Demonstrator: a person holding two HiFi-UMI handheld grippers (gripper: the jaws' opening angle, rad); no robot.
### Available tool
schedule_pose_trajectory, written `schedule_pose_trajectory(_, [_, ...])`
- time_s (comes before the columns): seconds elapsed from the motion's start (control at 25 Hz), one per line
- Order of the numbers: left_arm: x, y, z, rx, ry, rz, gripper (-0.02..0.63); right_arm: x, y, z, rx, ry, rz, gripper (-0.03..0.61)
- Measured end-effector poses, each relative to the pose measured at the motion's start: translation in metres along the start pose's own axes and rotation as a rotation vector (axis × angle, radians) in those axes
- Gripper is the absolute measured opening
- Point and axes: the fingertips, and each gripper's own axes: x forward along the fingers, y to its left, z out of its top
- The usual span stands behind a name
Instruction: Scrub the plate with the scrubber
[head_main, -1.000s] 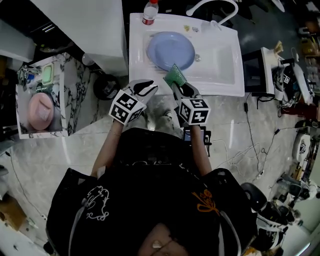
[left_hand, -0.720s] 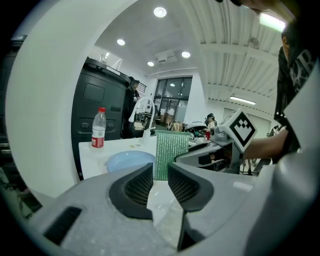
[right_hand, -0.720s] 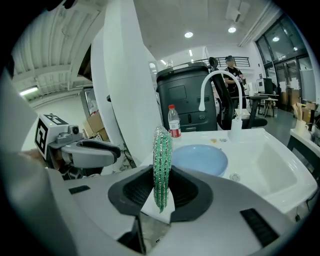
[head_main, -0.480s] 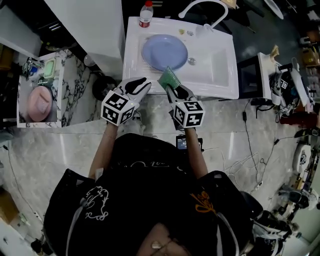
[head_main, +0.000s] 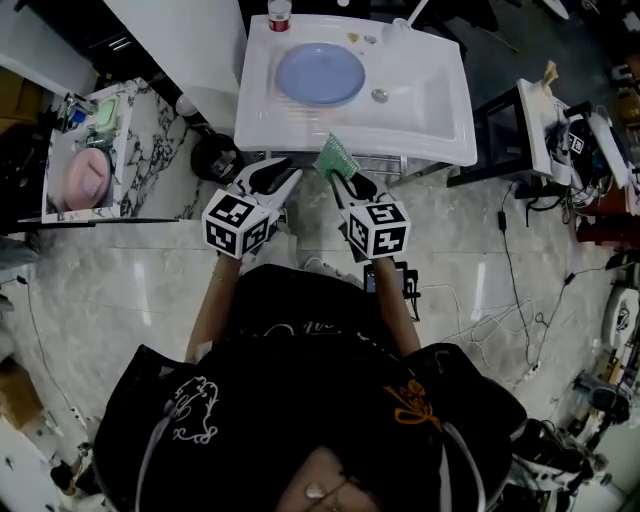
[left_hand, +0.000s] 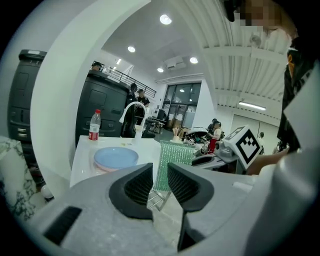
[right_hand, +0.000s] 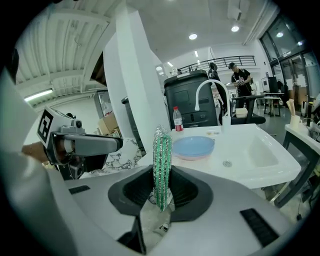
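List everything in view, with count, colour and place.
sink: one, white, ahead of the person
plate: one, blue, in the sink's left part
faucet: one, white, sink's back
bottle: one, clear with red label, sink's back left corner
scrubber: one, green, in the right gripper
bowl: one, pink, on marble-patterned stand, far left
left gripper: one, grey, fingers slightly apart, empty
right gripper: one, grey, shut on the scrubber

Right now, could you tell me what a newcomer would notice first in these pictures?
The green scrubber stands out, pinched in the right tongs at the near edge of the sink. A blue plate lies on the sink's left side, and the left tongs hang empty beside the scrubber.
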Motion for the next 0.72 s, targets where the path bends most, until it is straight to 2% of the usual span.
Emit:
schedule_pose_trajectory(0.24, [-0.019, -0.043, -0.019, 0.01, -0.009, 0.021, 0.101, -0.039, 0.014, -0.023, -0.042, 0.0, 0.035, 0.092])
schedule_pose_trajectory(0.72, [-0.052, -0.098, -0.048, 0.023, -0.021, 0.036, 0.101, -0.088, 0.044, -0.057, -0.086, -0.009, 0.08, 0.092])
